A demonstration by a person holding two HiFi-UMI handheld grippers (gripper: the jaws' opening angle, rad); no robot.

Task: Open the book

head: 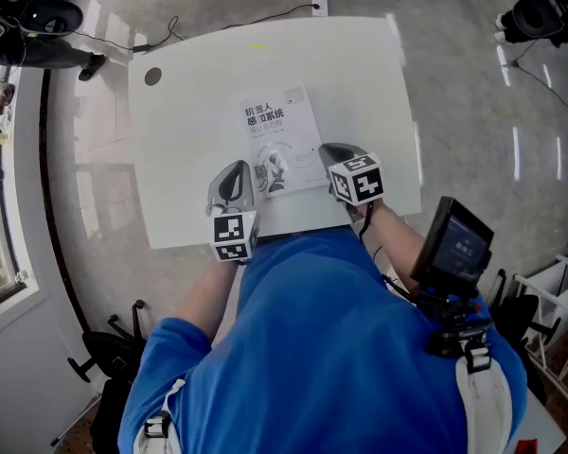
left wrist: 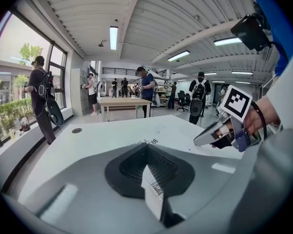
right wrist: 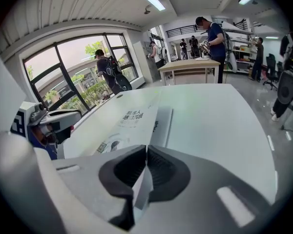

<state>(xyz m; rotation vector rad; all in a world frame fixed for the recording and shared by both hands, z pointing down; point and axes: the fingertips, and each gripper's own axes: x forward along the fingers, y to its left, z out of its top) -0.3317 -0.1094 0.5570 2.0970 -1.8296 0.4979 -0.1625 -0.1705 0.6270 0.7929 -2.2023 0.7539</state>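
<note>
A white book [head: 282, 135] with black print on its cover lies on the white table [head: 189, 112], its near edge toward me. My left gripper [head: 249, 180] sits at the book's near left corner. In the left gripper view its jaws [left wrist: 147, 165] are shut on a white sheet edge bearing a barcode. My right gripper [head: 329, 153] is at the near right corner. In the right gripper view it [right wrist: 146, 168] is shut on the thin edge of the cover [right wrist: 132, 118], which rises a little off the pages. Each gripper shows in the other's view: the right gripper [left wrist: 207, 136], the left gripper [right wrist: 63, 118].
A round cable hole [head: 152, 77] is in the table's far left corner. A screen device [head: 459, 244] hangs at my right side. Cables run over the floor beyond the table. People stand at other tables [left wrist: 119, 101] far off in the room.
</note>
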